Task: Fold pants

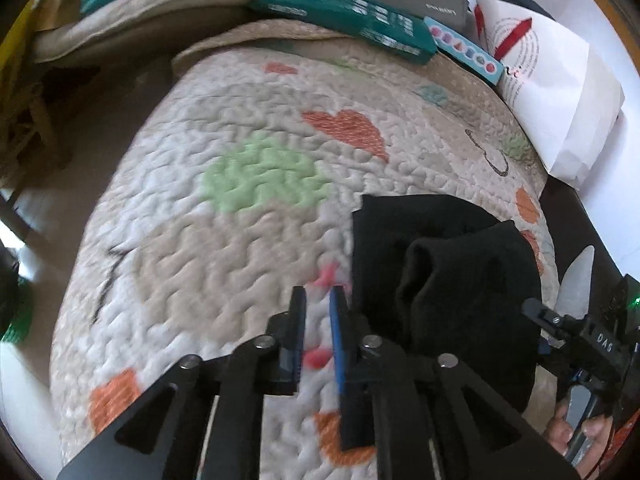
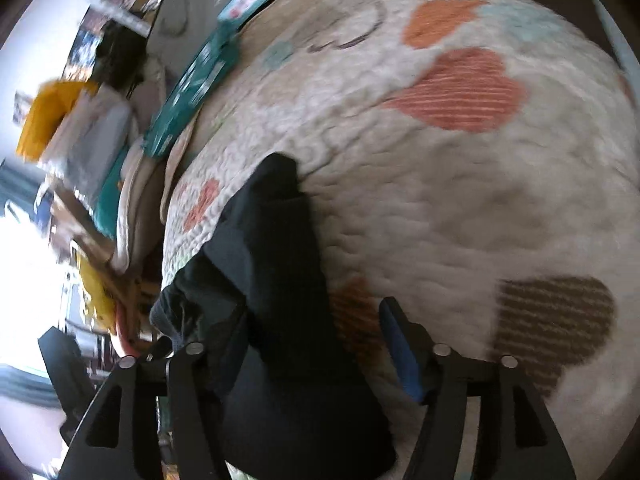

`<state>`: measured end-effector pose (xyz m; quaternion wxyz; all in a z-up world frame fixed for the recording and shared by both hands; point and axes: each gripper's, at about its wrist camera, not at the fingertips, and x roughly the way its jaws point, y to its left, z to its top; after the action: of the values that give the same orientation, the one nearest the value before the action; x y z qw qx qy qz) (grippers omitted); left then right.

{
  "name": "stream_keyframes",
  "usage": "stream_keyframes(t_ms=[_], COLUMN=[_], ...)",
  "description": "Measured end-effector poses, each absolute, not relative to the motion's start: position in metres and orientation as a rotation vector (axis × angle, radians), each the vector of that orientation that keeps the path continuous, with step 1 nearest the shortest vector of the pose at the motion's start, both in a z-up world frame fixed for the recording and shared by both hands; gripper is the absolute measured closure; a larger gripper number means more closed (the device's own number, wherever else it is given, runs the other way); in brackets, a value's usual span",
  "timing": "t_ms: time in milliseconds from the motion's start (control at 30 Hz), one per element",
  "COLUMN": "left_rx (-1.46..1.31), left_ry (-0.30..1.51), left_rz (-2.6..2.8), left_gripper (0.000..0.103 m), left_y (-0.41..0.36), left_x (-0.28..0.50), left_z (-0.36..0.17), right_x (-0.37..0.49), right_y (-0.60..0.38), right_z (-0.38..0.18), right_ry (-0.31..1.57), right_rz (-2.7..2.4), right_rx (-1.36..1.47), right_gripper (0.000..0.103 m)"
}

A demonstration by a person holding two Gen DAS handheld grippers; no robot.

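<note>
- Left wrist view: the black pants lie bunched in a partly folded heap on the quilted blanket, just right of your left tool. That tool's jaws stand slightly apart with only blanket showing between them, so it holds nothing.
- Judging by the puffed roll on top of the heap, the fold is not flat yet. Bring the left tool right to the heap's near edge, pinch a single layer, and draw it level before you press.
- The pants look like soft, matte knit that slumps and keeps rounded creases. The blanket is bumpy and stitched, printed with orange hearts and a green patch. Beyond the pants, at the blanket's far edge, lie a teal packet and white paper, both flat and stiff. Your right tool's body shows just right of the pants.
- Right wrist view: the pants run forward between the jaws of your right tool, which stand wide apart. The cloth hides the left finger's tip, and nothing shows it pinched.
- Close on a thick edge here, not a loose flap, since I judge this limp fabric will slide.
</note>
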<state>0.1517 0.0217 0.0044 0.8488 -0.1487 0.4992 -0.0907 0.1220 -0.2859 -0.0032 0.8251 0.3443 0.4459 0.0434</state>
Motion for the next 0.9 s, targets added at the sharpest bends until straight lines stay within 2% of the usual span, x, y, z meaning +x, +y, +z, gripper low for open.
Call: stream_keyframes(t_ms=[200,333,400,467,500,667,700,733,900], left_rx=[-0.394,-0.386,-0.376,-0.349,-0.335,-0.273,-0.279,-0.29,-0.353], left_ry=[1.023,1.008,0.989,0.969,0.972,1.097,1.141,1.15,1.157], left_rz=[-0.156,-0.184,-0.218,-0.265,-0.283,-0.264,-0.247,-0.238,-0.253], left_gripper=[0.086,0.084,0.08,0.07,0.069,0.067,0.065,0.057,0.053], left_y=[0.046,0.031,0.015,-0.006,-0.017,-0.047,-0.048,-0.046,-0.038], left_x=[0.118,0.123,0.131,0.142,0.149,0.196,0.206,0.209,0.218], left_z=[0.015,0.03,0.041,0.05,0.051,0.019,0.006,0.001,-0.005], right_x=[0.094,0.084,0.076,0.067,0.064,0.037,0.034,0.032,0.036], right_y=[-0.287,-0.267,-0.257,-0.249,-0.246,-0.243,-0.244,-0.245,-0.242], right_z=[0.026,0.05,0.058,0.065,0.067,0.065,0.063,0.06,0.048], right_ry=[0.892,0.866,0.869,0.88,0.886,0.91,0.914,0.918,0.927], right_rz=[0.039,0.066,0.091,0.115,0.122,0.165,0.169,0.172,0.156], right_rx=[0.668,0.581,0.553,0.511,0.496,0.502,0.51,0.52,0.494], right_gripper=[0.032,0.032,0.032,0.032,0.032,0.032,0.032,0.032,0.032])
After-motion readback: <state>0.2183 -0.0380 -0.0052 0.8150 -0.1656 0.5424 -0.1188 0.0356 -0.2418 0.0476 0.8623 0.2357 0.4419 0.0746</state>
